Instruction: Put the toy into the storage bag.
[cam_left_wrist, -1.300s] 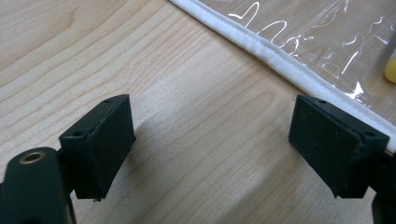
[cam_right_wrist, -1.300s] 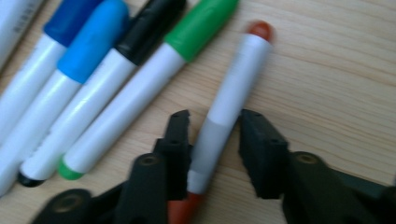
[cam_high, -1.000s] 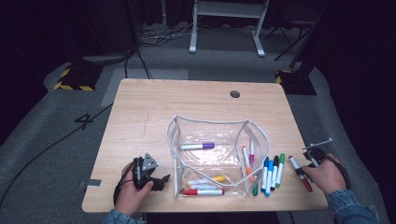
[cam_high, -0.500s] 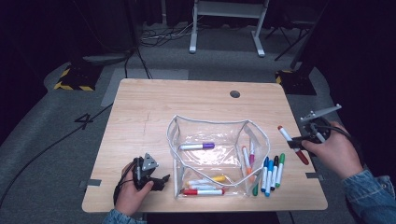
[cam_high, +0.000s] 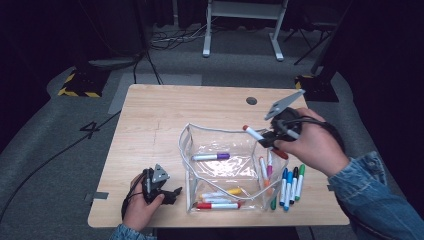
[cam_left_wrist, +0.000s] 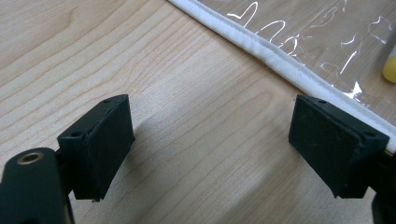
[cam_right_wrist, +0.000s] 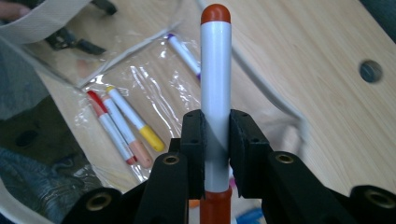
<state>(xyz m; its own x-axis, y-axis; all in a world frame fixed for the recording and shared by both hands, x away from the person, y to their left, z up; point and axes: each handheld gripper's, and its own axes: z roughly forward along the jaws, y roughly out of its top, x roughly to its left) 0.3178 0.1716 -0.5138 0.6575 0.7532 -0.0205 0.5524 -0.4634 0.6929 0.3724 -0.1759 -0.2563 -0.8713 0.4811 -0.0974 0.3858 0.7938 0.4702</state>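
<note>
Table (cam_high: 160, 120): light wooden top across the middle of the high view, with a round cable hole (cam_high: 251, 100) toward its upper right.
Pouch (cam_high: 222, 172): clear plastic, white-edged, standing open at lower centre; a purple marker (cam_high: 211, 156) lies inside at the back, and a yellow one and a red one (cam_high: 217, 205) lie inside near the front.
Loose markers (cam_high: 290, 182): a row in blue, black and green lies on the table just right of the pouch.
Right gripper (cam_high: 269, 140): at centre right of the high view, above the pouch's right rim, clamped on a white marker with red ends (cam_right_wrist: 215, 74), which juts straight up between the jaws in the right gripper view.
Left gripper (cam_left_wrist: 219, 140): jaws spread wide with nothing between them, low over bare wood just beside the pouch's white hem (cam_left_wrist: 280, 60); lower left in the high view.
Step in hand: apparently carrying one marker to the pouch for packing.
Next move: likely lower the marker's tip past the rim and let go; the left gripper could steady the pouch's edge.
</note>
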